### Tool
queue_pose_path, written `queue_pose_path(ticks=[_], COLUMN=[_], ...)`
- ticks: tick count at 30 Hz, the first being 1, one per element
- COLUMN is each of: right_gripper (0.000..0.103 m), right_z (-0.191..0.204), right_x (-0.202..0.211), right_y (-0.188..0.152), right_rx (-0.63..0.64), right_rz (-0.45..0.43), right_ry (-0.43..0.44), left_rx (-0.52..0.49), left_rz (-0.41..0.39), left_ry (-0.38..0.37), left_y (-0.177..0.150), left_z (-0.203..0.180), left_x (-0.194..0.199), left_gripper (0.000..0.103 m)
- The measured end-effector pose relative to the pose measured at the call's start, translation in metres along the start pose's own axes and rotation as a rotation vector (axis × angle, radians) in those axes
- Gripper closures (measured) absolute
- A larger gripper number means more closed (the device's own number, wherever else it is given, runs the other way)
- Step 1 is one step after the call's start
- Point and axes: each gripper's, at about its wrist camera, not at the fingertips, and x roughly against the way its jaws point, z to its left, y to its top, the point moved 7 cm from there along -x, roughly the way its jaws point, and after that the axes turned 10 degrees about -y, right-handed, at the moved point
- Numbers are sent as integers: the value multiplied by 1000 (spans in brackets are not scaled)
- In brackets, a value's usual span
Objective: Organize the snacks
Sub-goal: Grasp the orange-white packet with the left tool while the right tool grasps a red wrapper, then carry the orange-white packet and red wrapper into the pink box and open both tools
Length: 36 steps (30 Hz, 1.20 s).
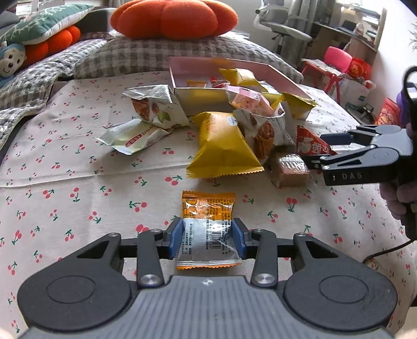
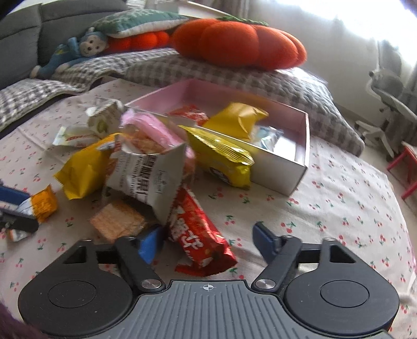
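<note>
My left gripper [image 1: 207, 236] is shut on a small orange and silver snack packet [image 1: 207, 224], held over the cherry-print cloth; it also shows in the right wrist view [image 2: 43, 204]. My right gripper [image 2: 208, 236] is open, its jaws on either side of a red snack packet [image 2: 199, 234] that lies on the cloth. In the left wrist view the right gripper [image 1: 322, 150] is beside that red packet [image 1: 311, 143] and a brown wafer block [image 1: 290, 169]. A pile of yellow, white and pink packets [image 1: 224, 146] lies before a pink box [image 2: 305, 146] holding a few snacks.
Checked pillows [image 1: 156, 54] and an orange pumpkin cushion [image 1: 172, 18] lie behind the box. A stuffed toy [image 2: 78, 49] sits at the far left. A swivel chair [image 1: 281, 23] and a pink stool [image 1: 336, 60] stand beyond the bed's right edge.
</note>
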Motion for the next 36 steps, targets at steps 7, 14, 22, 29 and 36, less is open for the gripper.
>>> queue_pose_path(ticks=[7, 14, 22, 29, 36], right_gripper=[63, 65, 71, 71, 71], right_z=[13, 7, -9, -21, -34], right_x=[9, 15, 24, 34, 45], right_y=[0, -3, -7, -2, 13], right_rx=[60, 5, -82, -127, -200], right_rz=[-16, 8, 43, 27, 6], right_ry=[23, 39, 43, 46, 46], left_rx=[21, 44, 56, 63, 96], left_rz=[-8, -24, -65, -96, -108], left_ry=[7, 5, -11, -15, -14], left_y=[4, 8, 21, 32, 50], left_z=[6, 10, 7, 5, 5], left_x=[3, 7, 14, 18, 20], left_gripper=[68, 68, 68, 68, 68])
